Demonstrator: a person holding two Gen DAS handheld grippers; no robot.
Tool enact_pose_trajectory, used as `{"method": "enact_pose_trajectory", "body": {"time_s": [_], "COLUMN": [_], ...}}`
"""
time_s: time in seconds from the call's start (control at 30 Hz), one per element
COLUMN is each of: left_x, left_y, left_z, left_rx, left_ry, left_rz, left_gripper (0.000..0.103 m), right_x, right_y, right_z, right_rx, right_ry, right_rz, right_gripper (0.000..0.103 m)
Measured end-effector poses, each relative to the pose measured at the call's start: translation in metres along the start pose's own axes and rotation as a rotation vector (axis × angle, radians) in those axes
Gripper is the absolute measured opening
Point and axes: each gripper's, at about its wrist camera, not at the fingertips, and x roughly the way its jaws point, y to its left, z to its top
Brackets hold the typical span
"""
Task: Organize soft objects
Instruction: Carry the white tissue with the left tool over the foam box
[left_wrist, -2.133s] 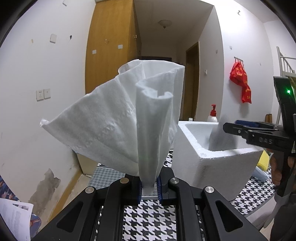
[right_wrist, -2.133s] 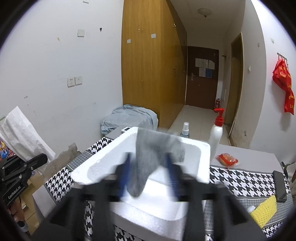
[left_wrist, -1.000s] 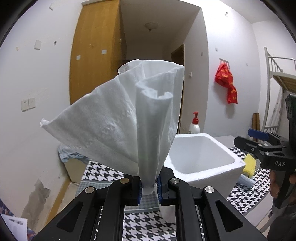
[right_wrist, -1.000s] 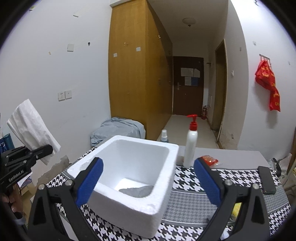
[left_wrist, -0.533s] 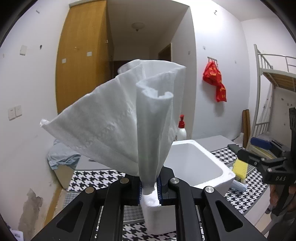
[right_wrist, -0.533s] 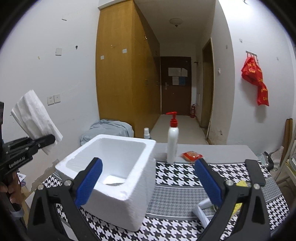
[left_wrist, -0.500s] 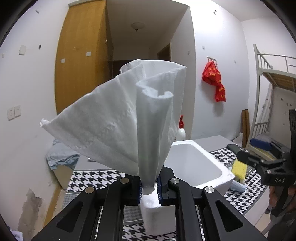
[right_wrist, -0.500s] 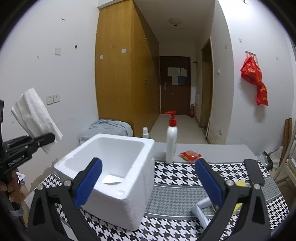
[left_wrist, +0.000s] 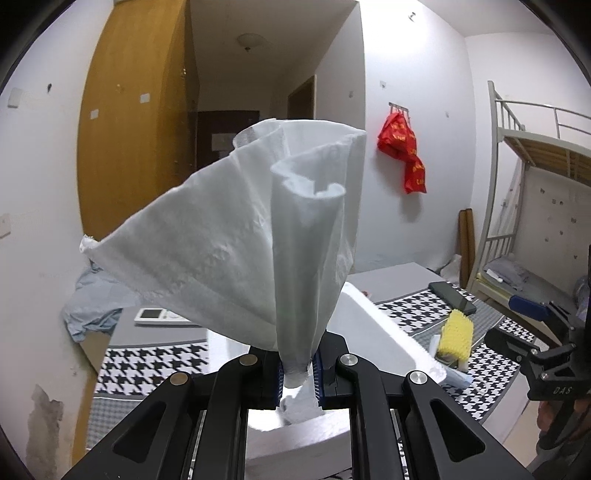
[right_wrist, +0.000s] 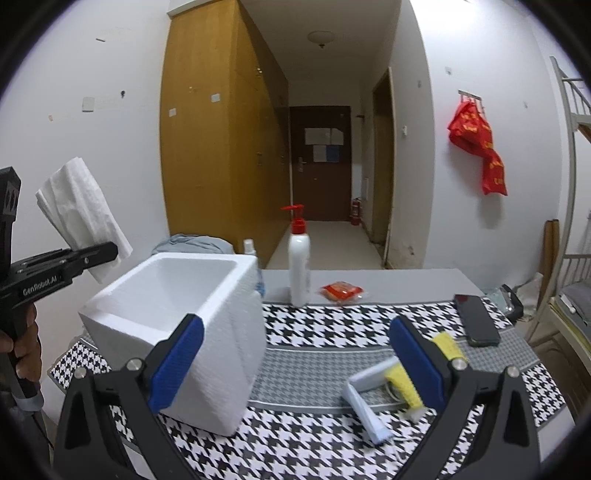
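The worktop (right_wrist: 332, 332), covered with a black and white houndstooth cloth, fills the lower half of the right wrist view; on it, at centre left, stands the white foam box (right_wrist: 177, 306), open at the top, and its inside floor is not visible from here; the white tissue (left_wrist: 251, 243) is the largest thing in the left wrist view, where it fans upward across the middle of the frame, and its narrow end is pinched between the blue pads of the left tongs (left_wrist: 298, 373), which are closed on it, in front of the foam box; the right tongs (right_wrist: 295, 363) stand wide open at the bottom of the right wrist view, with nothing between their blue pads; behind the box, near the centre, a white pump bottle (right_wrist: 299, 269) with a red head stands upright; at lower right a yellow sponge (right_wrist: 400, 386) lies touching a pale blue flat piece; a dark phone (right_wrist: 476, 325) lies at right, apart from them.
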Motion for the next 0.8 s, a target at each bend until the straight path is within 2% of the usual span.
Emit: {"method": "enact_pose_trajectory", "body": {"time_s": [0.3,0.6,0.63,0.67,0.7,0.73,0.77,0.8], "left_x": [0.021,0.046,0.047,0.048,0.048,0.046,0.044,0.042], "left_y": [-0.016,-0.021,-0.022,-0.022,-0.021,-0.02,-0.019,-0.018], "left_z": [0.007,0.008,0.008,0.007,0.007,0.007,0.007,0.007], "left_rx": [0.003,0.002,0.003,0.005,-0.002,-0.012,-0.024,-0.028], "left_ry": [0.045,0.106,0.108,0.109,0.107,0.1,0.086,0.074], "left_rz": [-0.028,0.003,0.013,0.02,0.027,0.033,0.039,0.041], "left_gripper": [0.013,0.015,0.024,0.043,0.054,0.075,0.085,0.087], "right_x": [-0.005,-0.011,-0.012,-0.013,-0.014,-0.014,-0.014,-0.015], "right_y": [-0.027,-0.049,-0.052,-0.055,-0.057,-0.059,-0.062,-0.063], "right_z": [-0.014,-0.021,-0.022,-0.023,-0.024,-0.025,-0.026,-0.026], "right_rx": [0.031,0.061,0.067,0.074,0.08,0.084,0.088,0.09], "right_ry": [0.025,0.023,0.022,0.02,0.02,0.02,0.022,0.023], "right_rz": [-0.06,-0.078,-0.081,-0.083,-0.084,-0.086,-0.091,-0.093], "right_gripper": [0.102,0.102,0.102,0.102,0.102,0.102,0.102,0.102]}}
